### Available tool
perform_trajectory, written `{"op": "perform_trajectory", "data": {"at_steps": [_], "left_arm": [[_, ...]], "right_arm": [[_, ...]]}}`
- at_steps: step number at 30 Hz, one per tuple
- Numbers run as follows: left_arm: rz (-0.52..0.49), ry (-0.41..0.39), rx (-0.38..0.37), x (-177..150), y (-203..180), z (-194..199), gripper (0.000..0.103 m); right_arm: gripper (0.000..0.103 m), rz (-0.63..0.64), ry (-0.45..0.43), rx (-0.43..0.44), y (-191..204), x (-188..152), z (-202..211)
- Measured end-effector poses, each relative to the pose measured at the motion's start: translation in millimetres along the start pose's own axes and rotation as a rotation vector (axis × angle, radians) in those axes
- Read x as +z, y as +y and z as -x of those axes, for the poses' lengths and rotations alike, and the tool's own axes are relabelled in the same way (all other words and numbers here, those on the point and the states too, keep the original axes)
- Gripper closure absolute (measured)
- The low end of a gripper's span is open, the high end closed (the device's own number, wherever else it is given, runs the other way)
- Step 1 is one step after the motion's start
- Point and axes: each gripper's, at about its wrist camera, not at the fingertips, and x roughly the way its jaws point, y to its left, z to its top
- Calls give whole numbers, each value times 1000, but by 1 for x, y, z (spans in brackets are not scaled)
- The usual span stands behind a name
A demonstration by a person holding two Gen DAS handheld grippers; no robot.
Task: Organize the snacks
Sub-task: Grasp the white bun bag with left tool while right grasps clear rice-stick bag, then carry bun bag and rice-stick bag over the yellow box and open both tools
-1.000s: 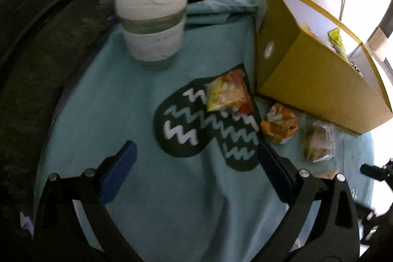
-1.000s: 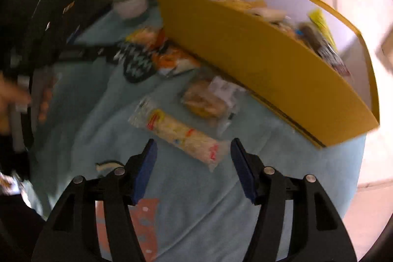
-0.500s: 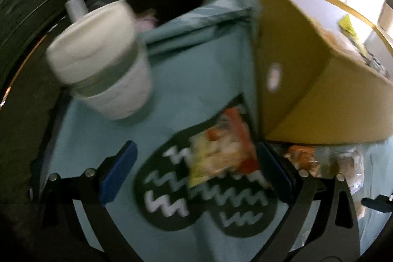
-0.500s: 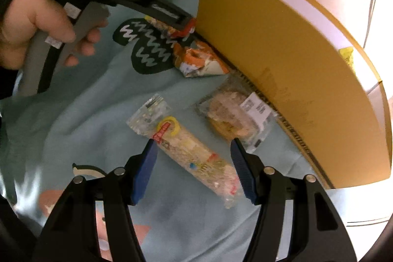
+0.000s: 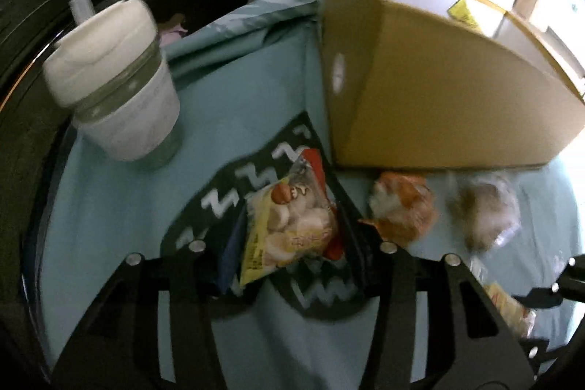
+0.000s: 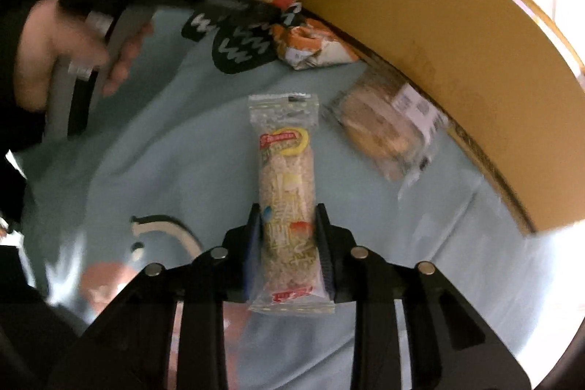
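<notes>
Open cloth (image 5: 120,207) btwn cup (image 5: 117,90) & yellow box (image 5: 438,97). Blocked along box front by orange pack (image 5: 402,207) & cookie pack (image 6: 384,130).

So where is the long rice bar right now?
In the right wrist view the rice bar sits between the fingers of the right tool, just left of the wrapped cookie by the yellow box.
</notes>
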Motion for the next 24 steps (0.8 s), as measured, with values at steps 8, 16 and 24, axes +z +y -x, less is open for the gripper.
{"op": "perform_trajectory", "data": {"at_steps": [8, 16, 24], "left_arm": [[31, -44, -62, -25, -20, 41, 54], [-35, -125, -131, -19, -55, 101, 54], [-89, -238, -181, 38, -85, 151, 54]], "right_arm": [[74, -102, -76, 54, -7, -20, 44], [74, -249, -202, 69, -32, -31, 104], [74, -331, -359, 7, -74, -12, 180]]}}
